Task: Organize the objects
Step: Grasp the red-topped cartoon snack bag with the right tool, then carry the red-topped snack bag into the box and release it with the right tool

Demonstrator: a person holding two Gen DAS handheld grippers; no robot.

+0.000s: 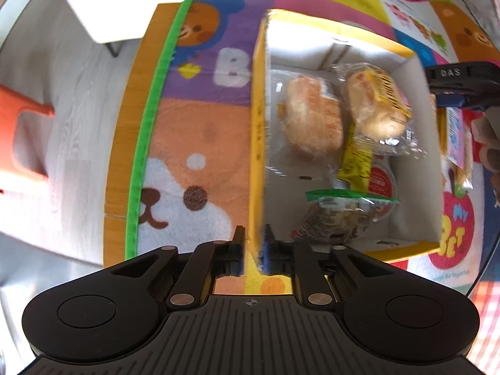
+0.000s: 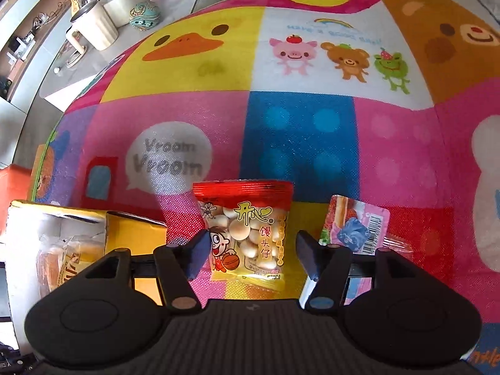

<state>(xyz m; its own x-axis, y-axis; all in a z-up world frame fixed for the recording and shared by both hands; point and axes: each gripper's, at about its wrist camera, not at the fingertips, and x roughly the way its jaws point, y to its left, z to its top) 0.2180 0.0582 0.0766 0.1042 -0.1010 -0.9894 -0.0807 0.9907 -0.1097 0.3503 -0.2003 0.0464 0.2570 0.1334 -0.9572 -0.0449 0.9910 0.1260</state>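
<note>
The left gripper (image 1: 252, 254) points straight down over the near wall of a yellow cardboard box (image 1: 257, 143), its jaws a narrow gap apart with the wall's edge between the blue pads; whether the pads press on the cardboard cannot be told from the left wrist view. Inside the box lie two clear-wrapped buns (image 1: 307, 115), a yellow sachet (image 1: 356, 162), a red-lidded cup (image 1: 382, 181) and a green-edged packet (image 1: 336, 215).

The right gripper (image 2: 251, 251) hangs with its jaws well apart on either side of a red snack bag (image 2: 247, 228) printed with a cartoon child and small round biscuits. The pads stand clear of the bag, which lies flat on the patchwork play mat (image 2: 300, 131). Just beside the bag, toward the mat's right edge, lies a pink-wrapped snack (image 2: 359, 228) with a barcode. The box sits toward the mat's left edge in the right wrist view, one bun visible inside it.

Beyond the mat's far left corner, a counter (image 2: 93, 62) holds a cream jug (image 2: 93, 28) and a patterned teal ball (image 2: 145, 15).
</note>
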